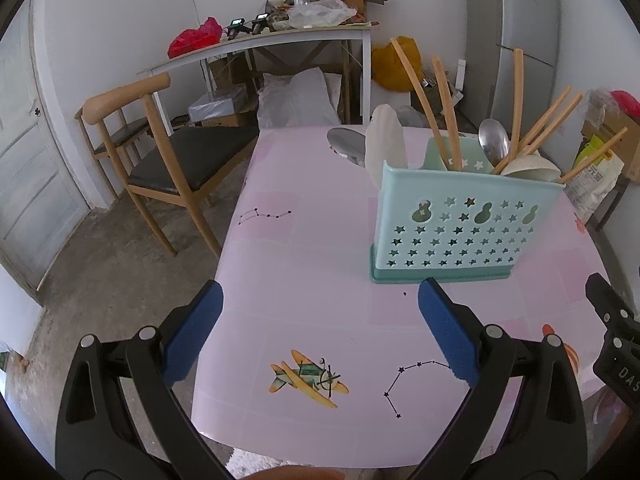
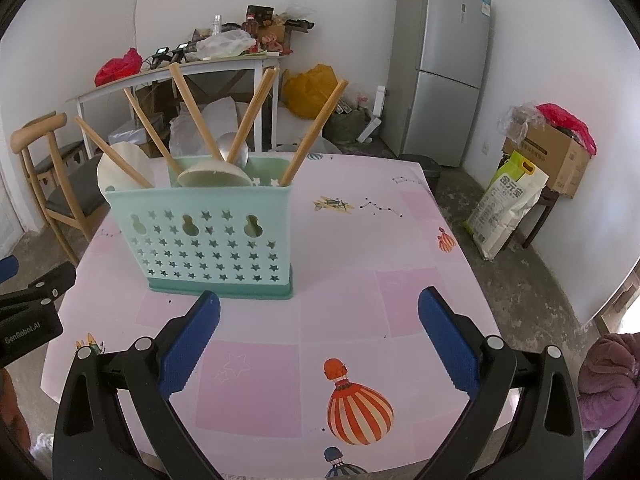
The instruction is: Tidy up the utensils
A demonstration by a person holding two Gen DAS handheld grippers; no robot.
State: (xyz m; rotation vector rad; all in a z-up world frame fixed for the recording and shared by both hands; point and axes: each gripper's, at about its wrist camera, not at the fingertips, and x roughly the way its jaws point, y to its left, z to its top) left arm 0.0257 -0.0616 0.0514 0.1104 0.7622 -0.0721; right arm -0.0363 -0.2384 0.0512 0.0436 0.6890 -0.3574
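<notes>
A: On table, far of both grippers: caddy [image 2: 208, 236] holds chopsticks [image 2: 312, 136], spoons [image 2: 234, 152]. Looks near done.
B: Left gripper [image 1: 320, 336], right gripper [image 2: 320, 340] jaws wide, empty. Next: check for strays.

Pink patterned table [image 2: 360, 240]; mint utensil caddy [image 2: 208, 240] upright on it.

Chopsticks [image 2: 252, 116], spoons [image 2: 234, 152] in holder [image 2: 208, 240], on table [image 2: 360, 248].

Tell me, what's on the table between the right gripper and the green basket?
Nothing, only bare pink tablecloth between the right hand-held gripper and the utensil basket, in the right wrist view.
</notes>
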